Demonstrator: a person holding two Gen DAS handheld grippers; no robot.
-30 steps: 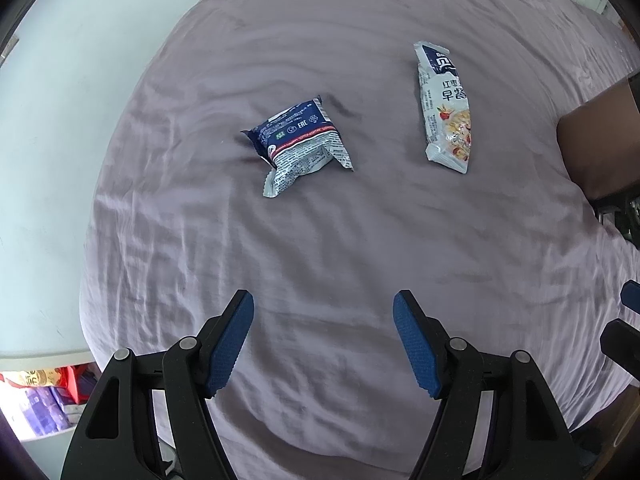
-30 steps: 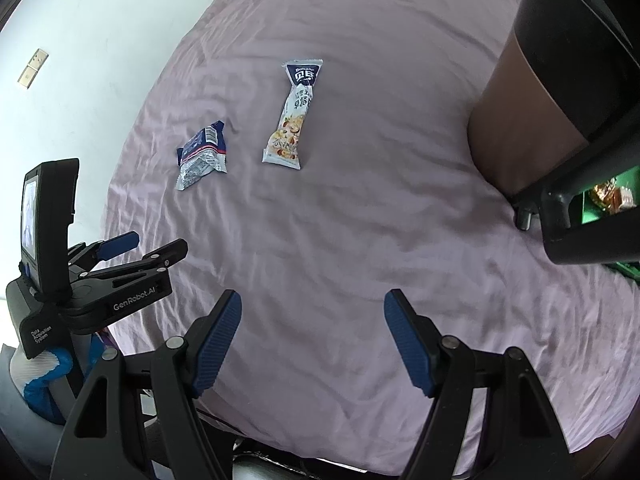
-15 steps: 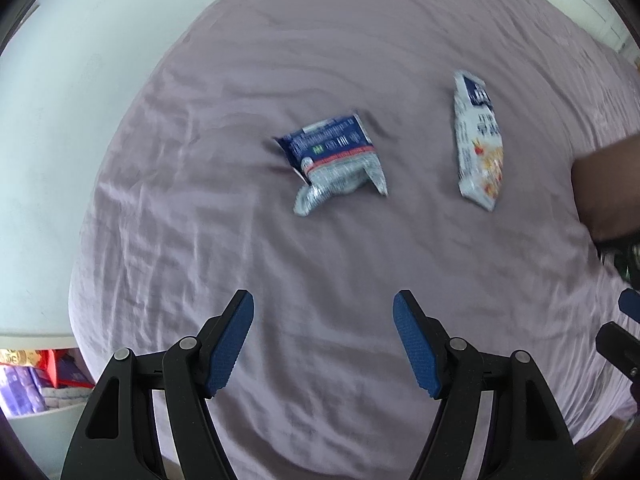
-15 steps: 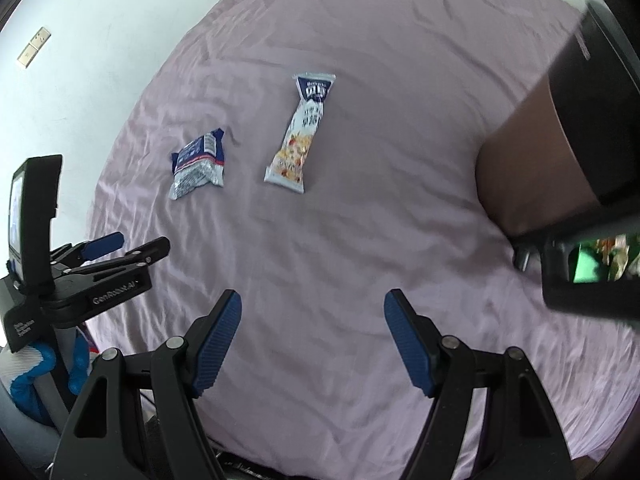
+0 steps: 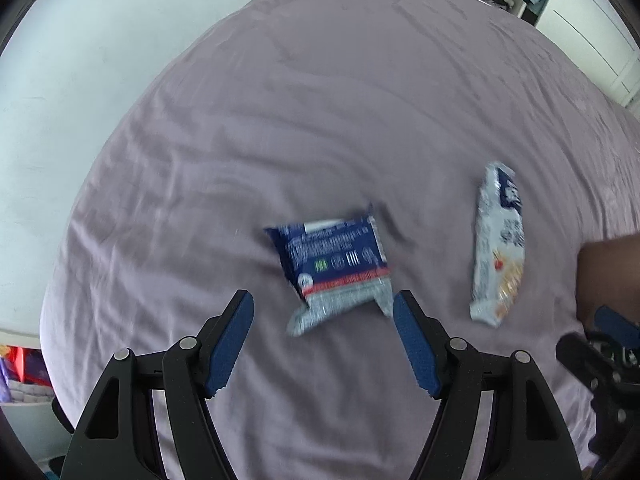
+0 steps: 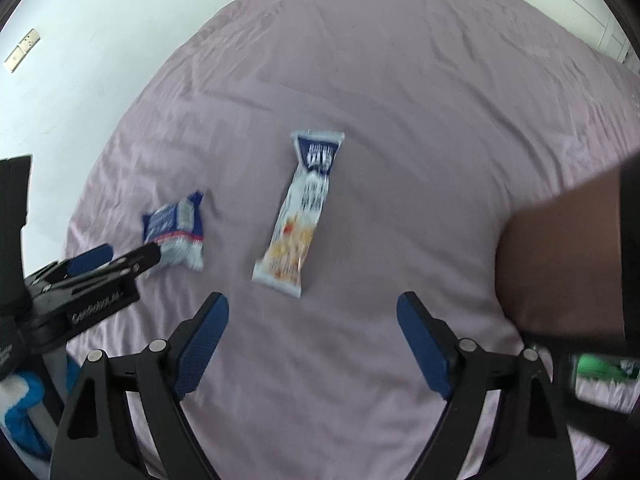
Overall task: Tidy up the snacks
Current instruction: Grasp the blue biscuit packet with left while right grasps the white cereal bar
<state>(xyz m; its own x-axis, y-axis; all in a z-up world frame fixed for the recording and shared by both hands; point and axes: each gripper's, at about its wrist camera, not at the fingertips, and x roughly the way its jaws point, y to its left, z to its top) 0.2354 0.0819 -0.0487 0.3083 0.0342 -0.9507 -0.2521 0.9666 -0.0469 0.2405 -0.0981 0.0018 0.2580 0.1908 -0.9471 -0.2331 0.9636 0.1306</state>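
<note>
The blue snack packet lies on the lilac bed sheet, just ahead of the left tongs, whose jaws gape, empty. The long white snack bar, somewhat blurred, lies ahead of the right tongs, equally agape, holding nothing.

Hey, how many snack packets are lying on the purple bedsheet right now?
2. A blue packet lies just ahead of the left gripper; a long white packet lies ahead of the right gripper. More could be outside the views.
</note>
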